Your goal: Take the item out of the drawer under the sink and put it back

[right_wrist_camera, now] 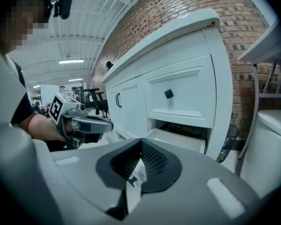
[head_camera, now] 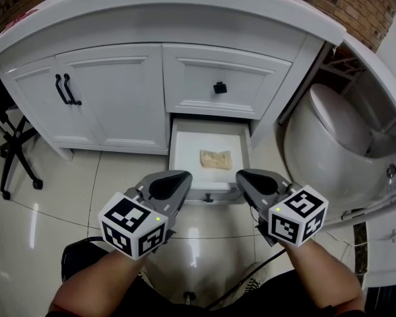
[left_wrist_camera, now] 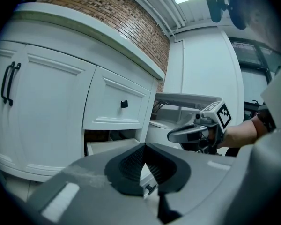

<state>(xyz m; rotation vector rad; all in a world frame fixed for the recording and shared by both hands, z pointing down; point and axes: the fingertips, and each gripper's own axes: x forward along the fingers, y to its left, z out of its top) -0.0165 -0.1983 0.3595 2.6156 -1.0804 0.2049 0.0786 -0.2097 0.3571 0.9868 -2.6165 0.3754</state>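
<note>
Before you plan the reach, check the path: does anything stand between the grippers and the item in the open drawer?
Nothing visible does. The item lies bare in the drawer, open to above; the left gripper and right gripper hover near its front.

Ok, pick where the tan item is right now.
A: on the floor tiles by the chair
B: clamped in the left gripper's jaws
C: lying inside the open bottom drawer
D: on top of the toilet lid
C: the head view shows the tan item lying flat on the bottom of the pulled-out drawer.
</note>
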